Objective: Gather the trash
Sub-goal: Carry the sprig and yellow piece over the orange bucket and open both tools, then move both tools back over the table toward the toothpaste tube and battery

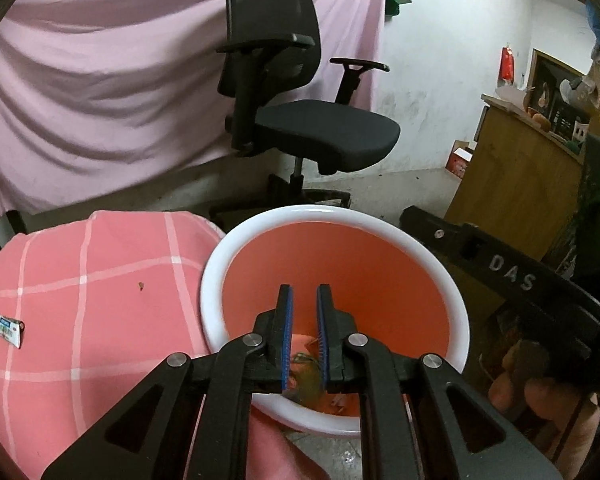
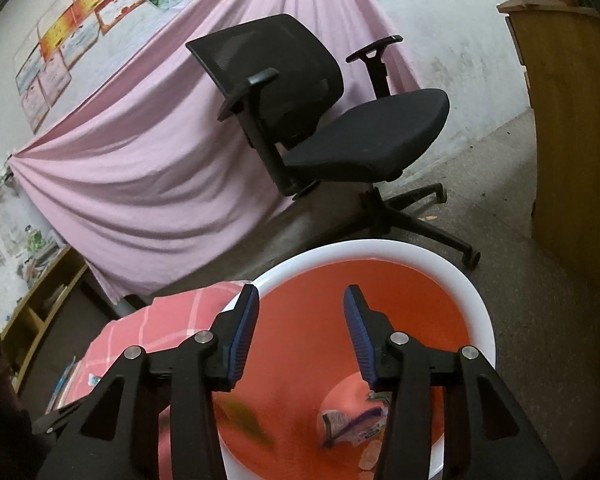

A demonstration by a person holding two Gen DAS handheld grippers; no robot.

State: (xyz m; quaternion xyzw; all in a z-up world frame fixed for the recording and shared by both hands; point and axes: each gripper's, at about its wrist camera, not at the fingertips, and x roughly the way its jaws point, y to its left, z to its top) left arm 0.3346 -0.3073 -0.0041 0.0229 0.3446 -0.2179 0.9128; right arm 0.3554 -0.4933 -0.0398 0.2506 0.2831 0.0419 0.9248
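Note:
A bin with a white rim (image 1: 340, 216) and a red inside stands on the floor, and both grippers hang over its mouth. My left gripper (image 1: 304, 292) shows a narrow gap between its blue pads with nothing in it. My right gripper (image 2: 300, 296) is open wide and also holds nothing. Inside the bin (image 2: 480, 300) lie a white and blue wrapper (image 2: 352, 424) and a blurred green scrap (image 2: 248, 420). A small white packet (image 1: 6, 328) and a tiny crumb (image 1: 141, 286) lie on the pink checked cloth (image 1: 80, 300) to the left of the bin.
A black office chair (image 1: 300, 120) stands just behind the bin, in front of a hanging pink sheet (image 1: 100, 80). A wooden cabinet (image 1: 520, 168) is at the right. A person's hand (image 1: 540, 400) holds the other gripper's black body beside the bin. A low shelf (image 2: 40, 308) stands far left.

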